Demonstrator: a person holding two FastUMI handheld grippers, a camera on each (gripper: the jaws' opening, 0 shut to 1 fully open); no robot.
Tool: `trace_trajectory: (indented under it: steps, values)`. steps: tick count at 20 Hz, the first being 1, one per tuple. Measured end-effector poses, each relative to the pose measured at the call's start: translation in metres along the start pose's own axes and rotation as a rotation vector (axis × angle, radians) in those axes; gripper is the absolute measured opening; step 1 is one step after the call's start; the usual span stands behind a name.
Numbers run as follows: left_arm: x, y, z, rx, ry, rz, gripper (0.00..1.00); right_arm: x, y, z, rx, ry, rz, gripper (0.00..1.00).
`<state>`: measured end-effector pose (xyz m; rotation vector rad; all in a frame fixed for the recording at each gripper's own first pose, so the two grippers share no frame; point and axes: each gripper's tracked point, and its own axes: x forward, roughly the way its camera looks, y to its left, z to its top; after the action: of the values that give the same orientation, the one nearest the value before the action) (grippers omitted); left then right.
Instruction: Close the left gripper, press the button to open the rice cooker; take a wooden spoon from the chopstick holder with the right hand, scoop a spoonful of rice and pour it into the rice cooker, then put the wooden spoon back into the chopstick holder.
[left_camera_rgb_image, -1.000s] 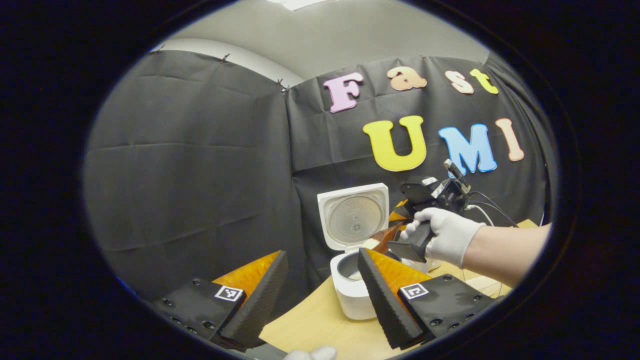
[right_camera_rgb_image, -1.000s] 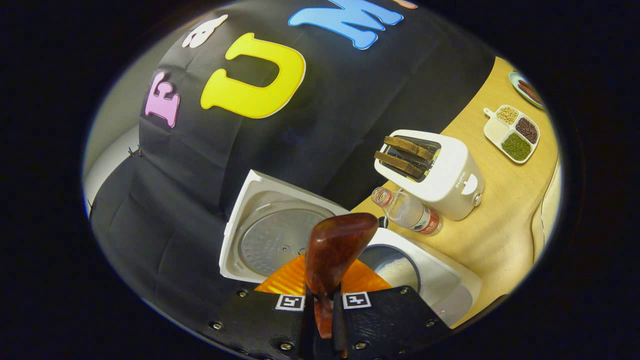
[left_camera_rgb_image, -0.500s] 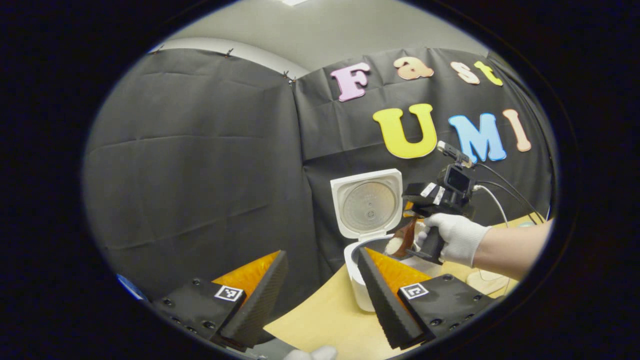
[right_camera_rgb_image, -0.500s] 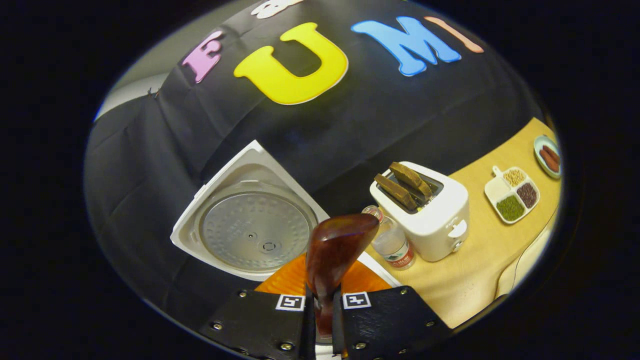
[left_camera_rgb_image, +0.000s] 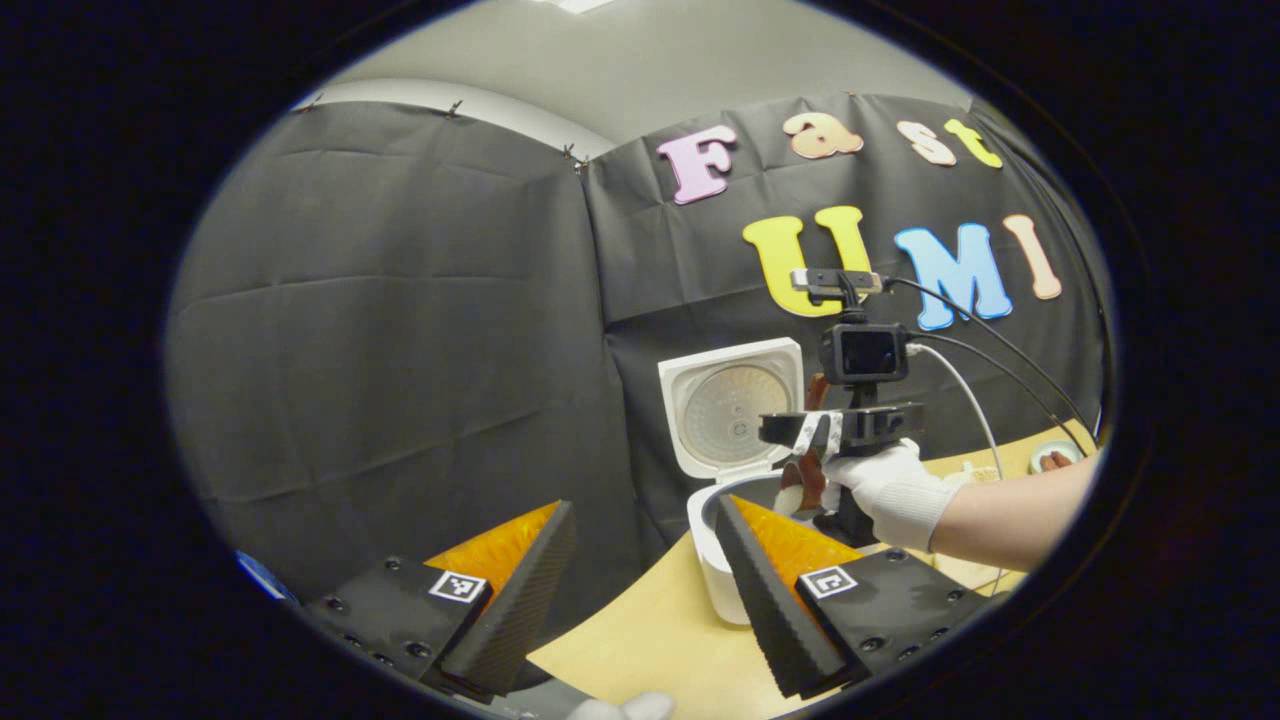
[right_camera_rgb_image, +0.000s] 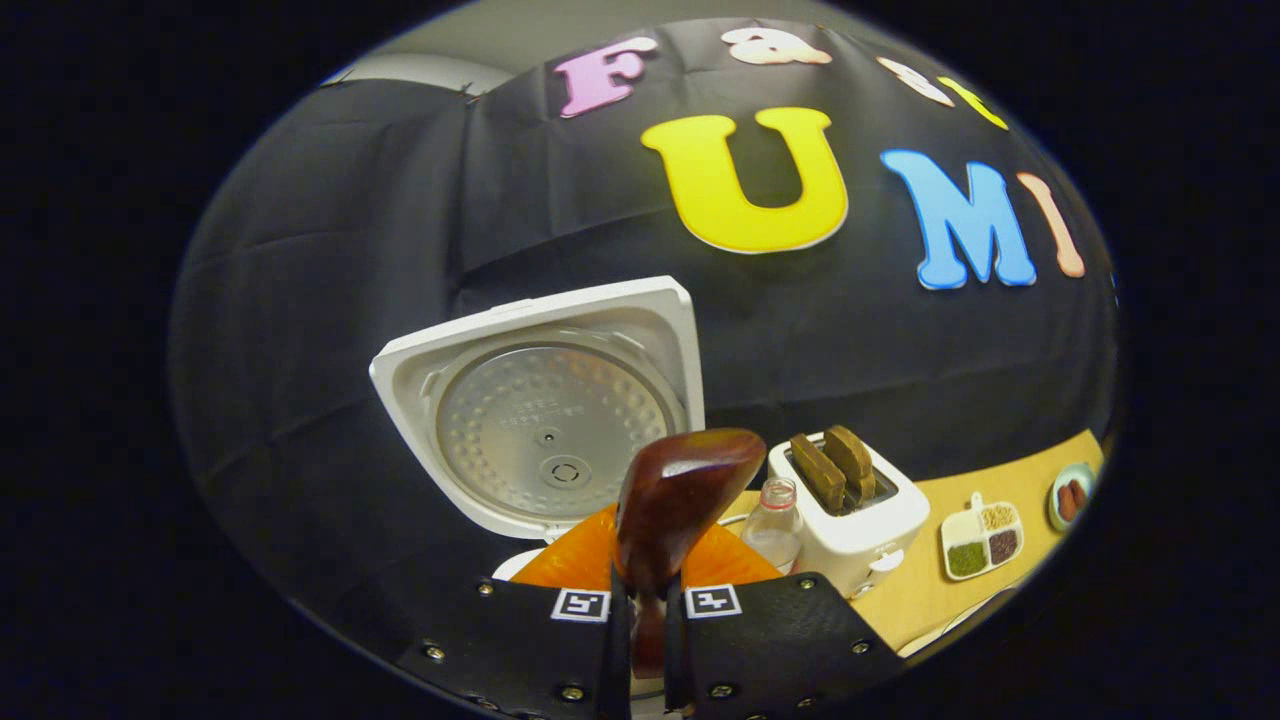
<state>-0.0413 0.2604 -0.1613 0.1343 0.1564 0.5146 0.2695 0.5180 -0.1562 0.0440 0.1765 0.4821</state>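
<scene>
The rice cooker (left_camera_rgb_image: 722, 560) stands with its lid (right_camera_rgb_image: 545, 405) raised upright against the black cloth wall, so the way behind the pot is blocked. To the cooker's right, passage is narrowed by a bottle (right_camera_rgb_image: 771, 526) and a toaster (right_camera_rgb_image: 848, 520) set close together. Bare table (left_camera_rgb_image: 640, 640) is left free in front of the cooker. Space above the pot is taken by the right gripper (left_camera_rgb_image: 800, 432) clamped on the wooden spoon (right_camera_rgb_image: 672, 510).

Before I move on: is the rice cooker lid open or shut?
Open. The lid stands upright behind the rice cooker, its metal inner plate facing the camera.
</scene>
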Motion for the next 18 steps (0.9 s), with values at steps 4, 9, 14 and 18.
trace_trajectory:
  steps: [4,9,14,18]
  values:
    - [0.000,0.001,-0.005,-0.013,0.013,0.000,1.00,-0.009,0.024,0.011,-0.253,-0.094,0.065,0.13]
    - [-0.002,0.000,-0.004,-0.016,0.014,-0.001,0.96,-0.016,0.048,0.007,-0.520,-0.150,0.127,0.13]
    - [-0.005,0.000,-0.003,-0.014,0.011,-0.007,0.96,-0.025,0.061,-0.002,-0.693,-0.190,0.177,0.13]
    - [-0.006,0.001,0.001,-0.011,0.007,-0.008,0.96,-0.021,0.052,-0.002,-0.627,-0.155,0.181,0.13]
